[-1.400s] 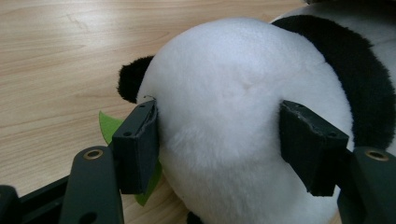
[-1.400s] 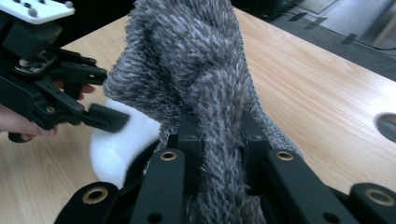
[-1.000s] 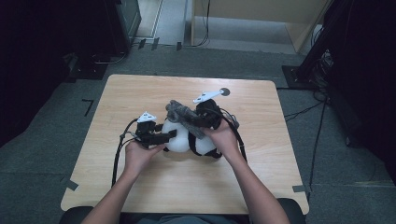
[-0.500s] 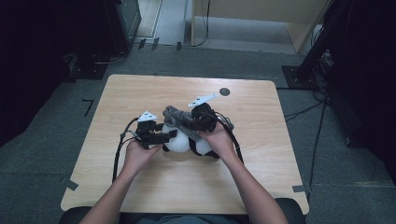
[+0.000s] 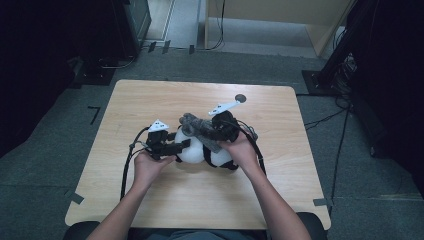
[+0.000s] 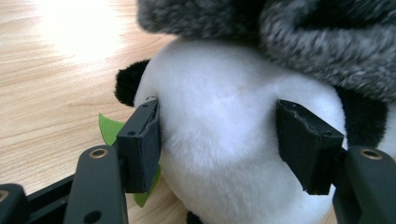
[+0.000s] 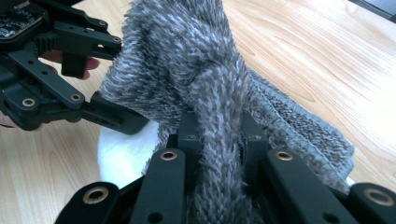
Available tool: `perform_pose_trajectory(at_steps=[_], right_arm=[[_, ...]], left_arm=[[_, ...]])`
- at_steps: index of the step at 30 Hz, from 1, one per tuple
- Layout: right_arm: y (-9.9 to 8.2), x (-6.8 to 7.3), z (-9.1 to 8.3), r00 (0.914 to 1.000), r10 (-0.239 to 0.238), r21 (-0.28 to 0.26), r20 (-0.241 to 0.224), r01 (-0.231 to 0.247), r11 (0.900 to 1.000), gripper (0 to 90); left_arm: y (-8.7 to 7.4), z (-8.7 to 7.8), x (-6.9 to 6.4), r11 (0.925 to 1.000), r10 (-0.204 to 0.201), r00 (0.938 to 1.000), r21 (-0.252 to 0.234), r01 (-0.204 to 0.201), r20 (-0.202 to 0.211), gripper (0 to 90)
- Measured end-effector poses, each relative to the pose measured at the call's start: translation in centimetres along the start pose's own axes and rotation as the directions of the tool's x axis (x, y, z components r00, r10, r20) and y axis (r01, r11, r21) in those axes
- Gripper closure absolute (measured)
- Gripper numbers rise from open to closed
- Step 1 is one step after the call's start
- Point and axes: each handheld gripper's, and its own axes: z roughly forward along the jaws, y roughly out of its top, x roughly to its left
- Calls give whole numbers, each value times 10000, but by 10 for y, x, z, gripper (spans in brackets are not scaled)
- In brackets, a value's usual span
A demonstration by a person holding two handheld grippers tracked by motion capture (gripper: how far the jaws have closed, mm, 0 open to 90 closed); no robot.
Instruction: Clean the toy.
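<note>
A white plush panda [image 5: 192, 151] with black ears lies at the middle of the wooden table [image 5: 150, 100]. A grey fuzzy scarf [image 5: 199, 127] is draped over its top. My left gripper [image 5: 184, 145] comes in from the left. In the left gripper view its jaws have just been closing on the panda [image 6: 224, 116], and both pads [image 6: 140, 144] press into the white body under the scarf [image 6: 280, 28]. My right gripper [image 5: 204, 132] sits over the toy from the right. In the right gripper view it [image 7: 217, 133] is shut on a bunched fold of the scarf [image 7: 196, 60].
A green felt leaf [image 6: 108, 129] sticks out under the panda beside my left pad. A small dark round mark [image 5: 240, 98] lies near the table's far edge. Black cables [image 5: 127, 165] loop from both grippers across the tabletop. Bare wood surrounds the toy.
The right gripper, with the scarf, has shifted slightly toward the person over the panda. The left hand has stayed where it was.
</note>
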Motion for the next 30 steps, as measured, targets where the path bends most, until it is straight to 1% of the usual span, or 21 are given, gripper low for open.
perform_pose_trajectory(at_steps=[3, 10, 13, 15, 17, 19, 21, 27, 30], right_arm=[[-4, -4, -6, 9998, 174, -116, -111, -176, 9998, 773], [-13, -13, -27, 9992, 379, -353, 130, -374, 9987, 776], [-20, -20, -36, 9984, 569, -503, 29, -567, 9971, 777], [-24, -24, -41, 9981, 616, -597, -25, -616, 9963, 777], [-28, -27, -45, 9979, 654, -658, -35, -655, 9957, 777], [-32, -30, -49, 9969, 788, -677, -87, -792, 9946, 776], [-35, -33, -53, 9968, 797, -704, -71, -800, 9943, 775], [-44, -38, -62, 9963, 860, -768, -24, -859, 9933, 769], [-49, -41, -65, 9959, 902, -816, -61, -904, 9926, 760]], left_arm=[[-1, 0, 0, 10000, -9, 10000, -13, 9, -1, 356], [-1, -1, 0, 9999, -135, 9999, -11, 135, 14, 363], [0, -1, 0, 9999, -119, 9999, 5, 119, 31, 365], [0, -1, 0, 10000, -70, 10000, -2, 70, 43, 365], [0, 0, 0, 10000, -94, 9999, -8, 94, 94, 366], [0, 0, 1, 10000, -79, 9999, -24, 79, 148, 366], [0, 0, 2, 9999, -97, 9996, -66, 99, 258, 365], [0, 0, 1, 10000, -7, 9998, -82, 9, 223, 365], [0, 1, 3, 9998, -188, 9992, -47, 190, 342, 364]])
